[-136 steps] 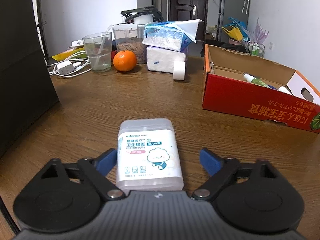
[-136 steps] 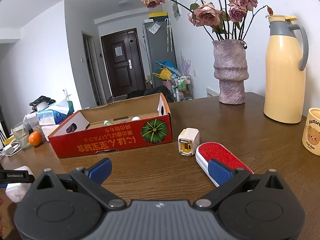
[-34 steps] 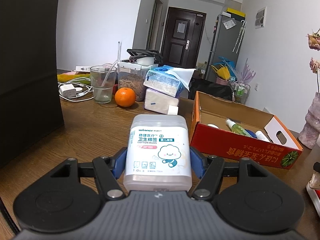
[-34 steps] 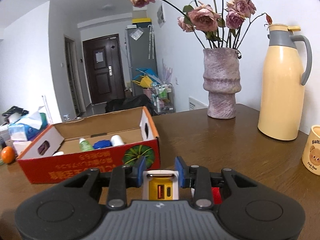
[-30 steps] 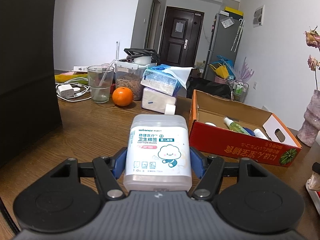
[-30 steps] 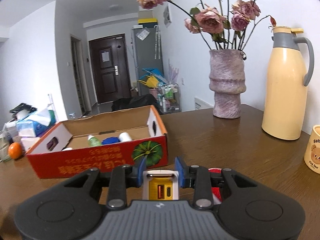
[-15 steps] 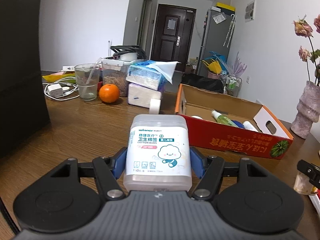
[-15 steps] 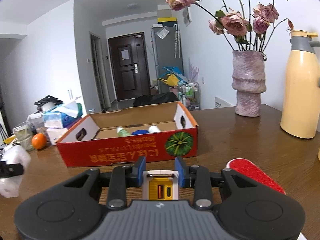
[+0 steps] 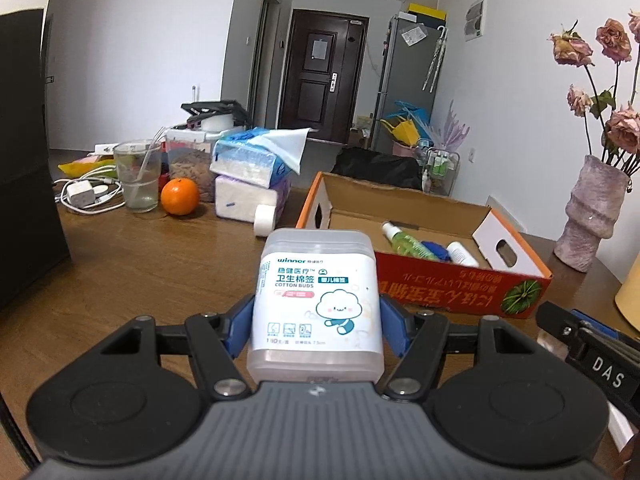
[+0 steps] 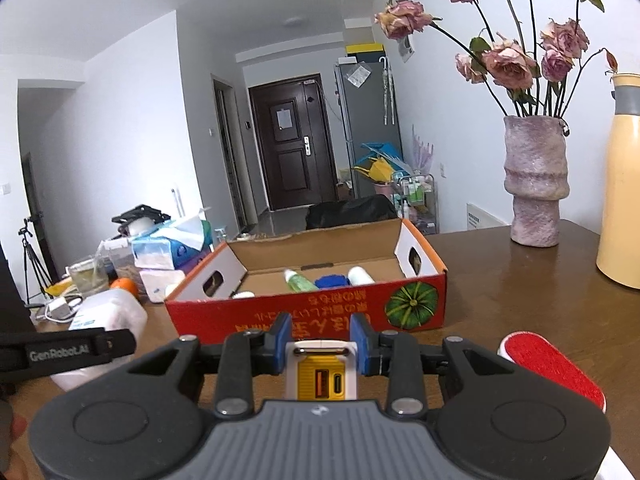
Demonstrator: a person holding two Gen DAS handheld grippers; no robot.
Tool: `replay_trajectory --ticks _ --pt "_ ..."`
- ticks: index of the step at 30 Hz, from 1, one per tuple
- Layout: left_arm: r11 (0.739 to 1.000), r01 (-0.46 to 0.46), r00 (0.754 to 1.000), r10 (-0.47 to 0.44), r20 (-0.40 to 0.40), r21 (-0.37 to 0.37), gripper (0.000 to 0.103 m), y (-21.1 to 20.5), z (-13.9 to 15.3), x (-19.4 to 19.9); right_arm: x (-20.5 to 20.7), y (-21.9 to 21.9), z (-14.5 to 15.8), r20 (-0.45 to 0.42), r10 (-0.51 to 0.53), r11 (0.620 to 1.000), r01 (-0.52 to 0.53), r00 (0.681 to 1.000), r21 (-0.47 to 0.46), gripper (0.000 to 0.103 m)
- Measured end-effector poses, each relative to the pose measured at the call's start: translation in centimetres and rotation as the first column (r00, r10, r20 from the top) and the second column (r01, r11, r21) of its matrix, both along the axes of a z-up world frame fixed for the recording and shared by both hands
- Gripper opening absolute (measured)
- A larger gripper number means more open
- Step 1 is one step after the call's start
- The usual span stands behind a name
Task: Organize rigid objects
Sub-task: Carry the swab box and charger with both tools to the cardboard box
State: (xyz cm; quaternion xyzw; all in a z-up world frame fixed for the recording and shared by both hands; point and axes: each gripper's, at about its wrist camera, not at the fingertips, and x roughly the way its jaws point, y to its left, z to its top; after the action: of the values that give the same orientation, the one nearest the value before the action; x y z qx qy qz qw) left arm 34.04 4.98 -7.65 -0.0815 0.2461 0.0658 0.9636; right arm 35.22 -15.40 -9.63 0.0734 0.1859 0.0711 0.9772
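My left gripper [image 9: 316, 324] is shut on a white cotton-bud box [image 9: 316, 296] and holds it above the table, in front of the red cardboard box [image 9: 452, 292]. My right gripper [image 10: 322, 342] is shut on a white and yellow USB charger [image 10: 323, 372], just in front of the same red box [image 10: 312, 316]. The box holds a green spray bottle [image 10: 298, 280], a blue item [image 10: 330, 281] and a white bottle [image 10: 360, 276]. The cotton-bud box also shows at the left of the right wrist view [image 10: 106, 320].
A red lint brush [image 10: 552, 364] lies on the table at right. A vase of roses [image 10: 536, 184] and a yellow thermos [image 10: 624, 208] stand at the far right. An orange [image 9: 180, 196], a glass [image 9: 138, 176], tissue packs [image 9: 252, 176] and chargers [image 9: 82, 194] crowd the far left.
Both grippers, still holding their objects, have moved toward the red box. Each gripper now shows at the edge of the other's view.
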Motion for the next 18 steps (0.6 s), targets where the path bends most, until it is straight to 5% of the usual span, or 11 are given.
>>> replay_trajectory --ticks 18 --pt "1.000 0.015 0.997 -0.014 0.071 -0.013 0.066 -0.8 2.8 4.0 4.1 0.7 1.6 0.046 -0.012 0.999 0.010 0.999 0.037 0.031"
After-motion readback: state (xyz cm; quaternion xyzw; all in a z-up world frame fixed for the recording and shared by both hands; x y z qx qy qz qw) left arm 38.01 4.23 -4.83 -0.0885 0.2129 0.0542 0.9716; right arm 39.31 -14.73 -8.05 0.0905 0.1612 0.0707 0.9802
